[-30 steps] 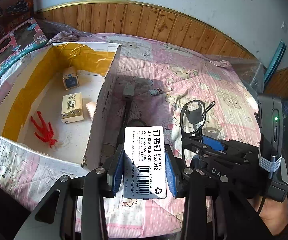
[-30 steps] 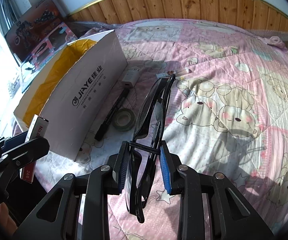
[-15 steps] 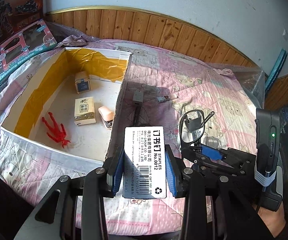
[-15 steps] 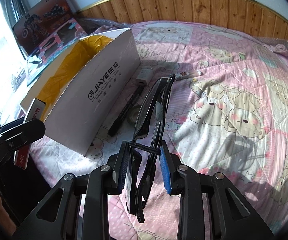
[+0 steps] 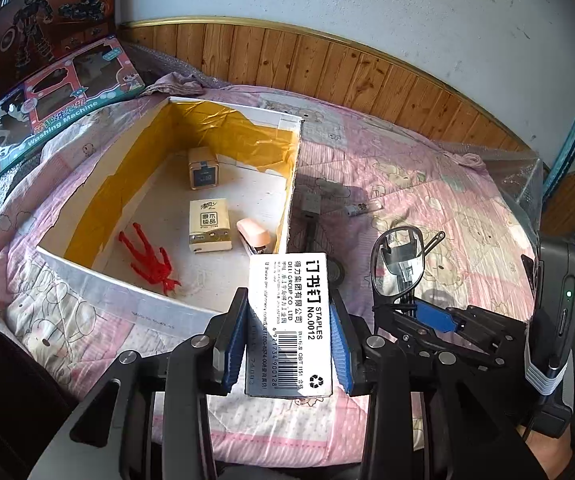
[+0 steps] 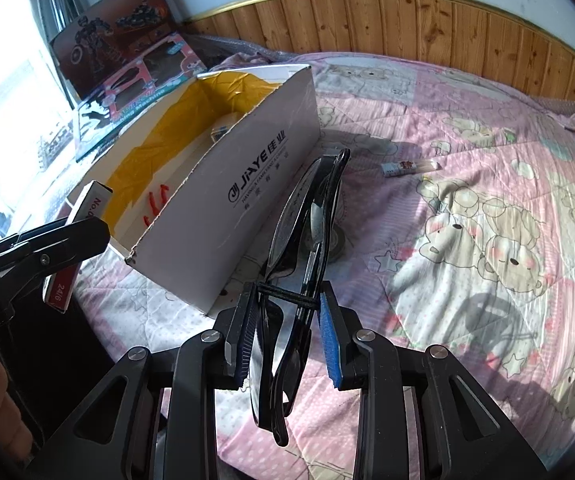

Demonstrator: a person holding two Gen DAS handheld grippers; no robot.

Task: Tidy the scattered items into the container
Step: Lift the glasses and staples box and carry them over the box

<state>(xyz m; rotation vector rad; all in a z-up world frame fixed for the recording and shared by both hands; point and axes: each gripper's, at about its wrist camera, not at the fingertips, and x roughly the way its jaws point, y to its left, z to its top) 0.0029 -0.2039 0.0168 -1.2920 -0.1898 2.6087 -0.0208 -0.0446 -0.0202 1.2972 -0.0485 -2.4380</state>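
Staples box [image 5: 289, 322] sits clamped upright between the blue pads of the left gripper [image 5: 289, 340], held near the front corner of the white cardboard container [image 5: 291, 184] on the pink quilt [image 5: 427, 184]. Folded black glasses [image 6: 307, 240] are pinched in the right gripper [image 6: 287, 332], just beside the container's outer wall. Inside lie a red figure [image 5: 147, 258], a tissue pack [image 5: 209, 224] and a small stapler [image 5: 253, 234]

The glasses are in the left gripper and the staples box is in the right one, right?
No, it is the other way round. The right wrist view shows the right gripper clamped on the glasses; the left wrist view shows the left gripper holding the staples box.
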